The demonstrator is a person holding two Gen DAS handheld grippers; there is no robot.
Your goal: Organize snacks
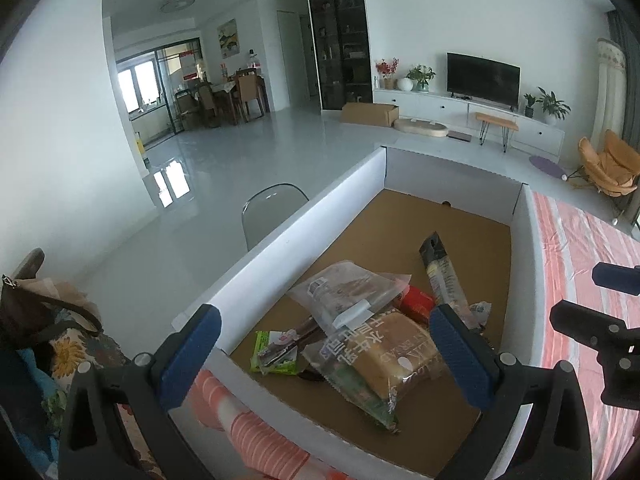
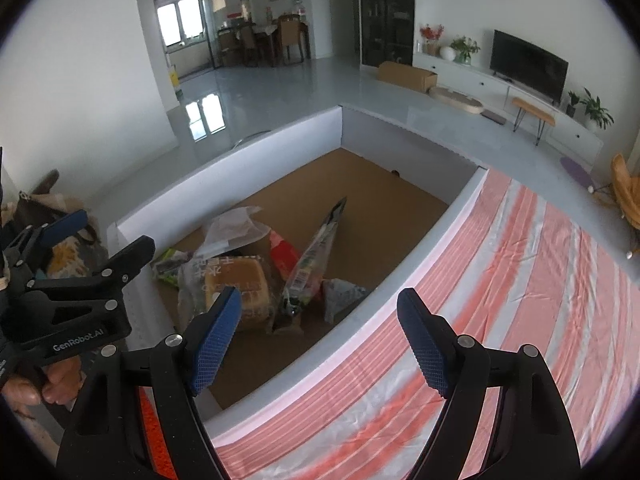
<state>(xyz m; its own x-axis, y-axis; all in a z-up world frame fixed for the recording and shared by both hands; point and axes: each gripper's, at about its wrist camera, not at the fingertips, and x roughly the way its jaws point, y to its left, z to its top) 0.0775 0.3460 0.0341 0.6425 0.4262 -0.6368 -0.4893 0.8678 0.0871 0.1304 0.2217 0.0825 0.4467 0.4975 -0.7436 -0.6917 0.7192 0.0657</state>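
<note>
The left gripper (image 1: 326, 354) hangs wide open and empty above the near end of a white cardboard box (image 1: 280, 224); the right gripper (image 2: 320, 336), equally spread and empty, straddles the box's right wall. Inside the box's near end lies a heap of snacks: a bread loaf bag (image 1: 394, 360), a green packet (image 1: 272, 352) and a long dark packet (image 1: 440, 272). A striped tablecloth (image 2: 500, 280) spreads right of the box.

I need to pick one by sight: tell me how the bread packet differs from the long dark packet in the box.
The bread packet is broad and blocky, with a tan loaf showing through clear wrap; the long dark packet is narrow, flat and mostly dark. The bread packet lies nearer the left gripper, the long dark packet farther back. Both lie inside the box.
</note>
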